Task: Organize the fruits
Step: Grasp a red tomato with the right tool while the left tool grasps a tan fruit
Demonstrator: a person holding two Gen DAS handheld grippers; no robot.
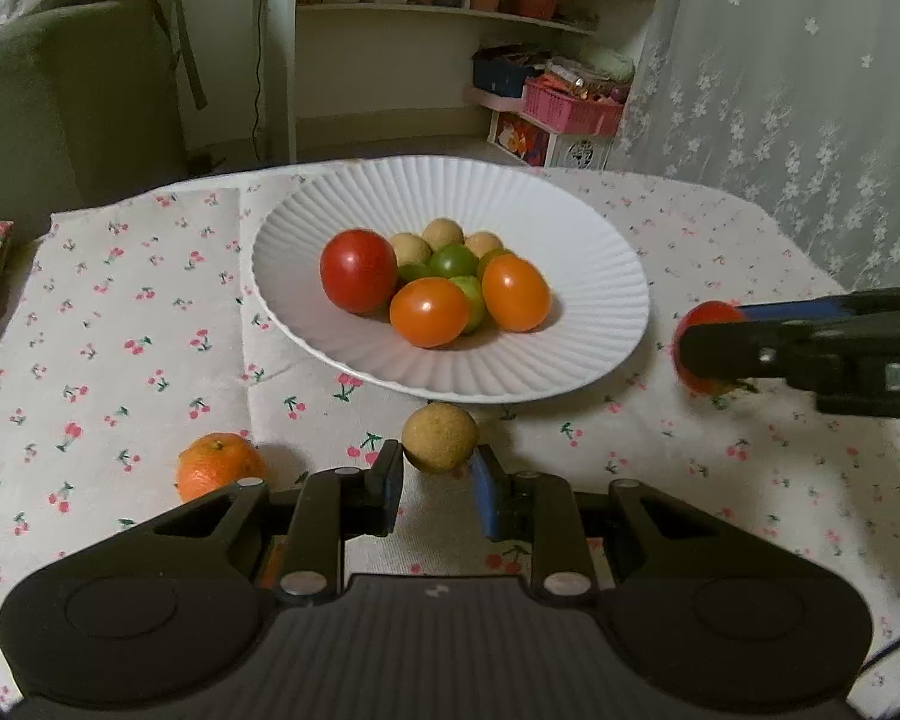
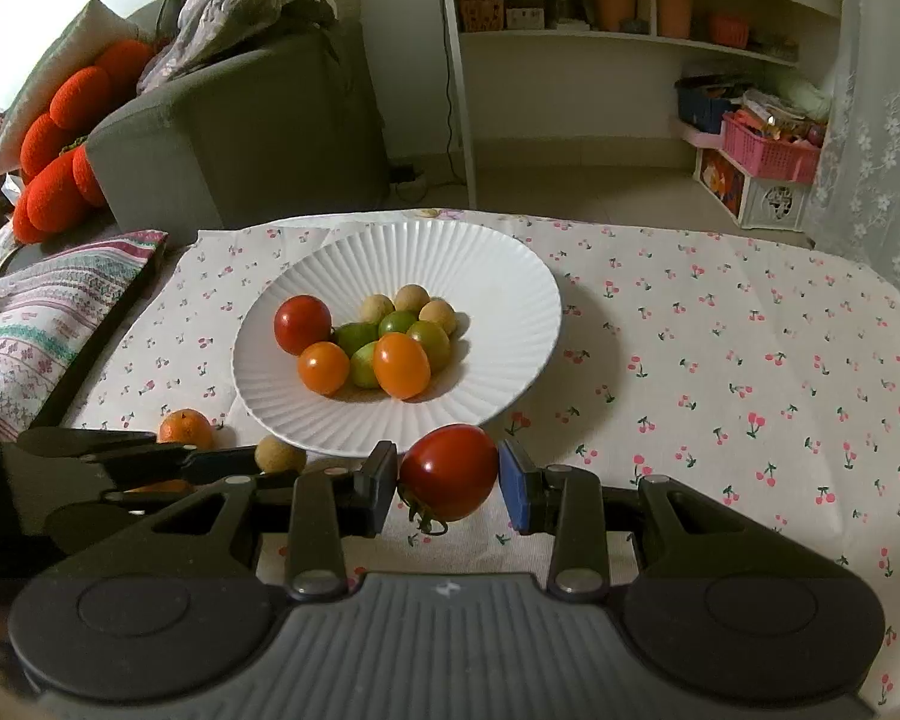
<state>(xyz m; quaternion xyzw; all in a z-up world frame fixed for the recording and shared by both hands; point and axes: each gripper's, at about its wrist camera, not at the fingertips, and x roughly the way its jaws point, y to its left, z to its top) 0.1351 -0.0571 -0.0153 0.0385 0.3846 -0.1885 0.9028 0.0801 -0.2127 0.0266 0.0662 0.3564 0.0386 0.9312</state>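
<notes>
A white ribbed plate (image 1: 570,228) (image 2: 510,276) on the cherry-print cloth holds a red tomato (image 1: 358,269), two orange tomatoes, several green fruits and tan round fruits. My left gripper (image 1: 438,471) is shut on a tan round fruit (image 1: 439,437), just in front of the plate; it also shows in the right wrist view (image 2: 279,456). My right gripper (image 2: 449,477) is shut on a red tomato (image 2: 450,471), right of the plate's near rim; the tomato also shows in the left wrist view (image 1: 708,318). A mandarin (image 1: 219,465) (image 2: 186,426) lies on the cloth at the left.
A patterned cushion (image 2: 54,312) lies off the table's left edge. A grey sofa (image 2: 240,120), white shelves (image 2: 630,12) and a pink basket (image 2: 768,150) stand beyond the table. A lace curtain (image 1: 810,90) hangs at the right.
</notes>
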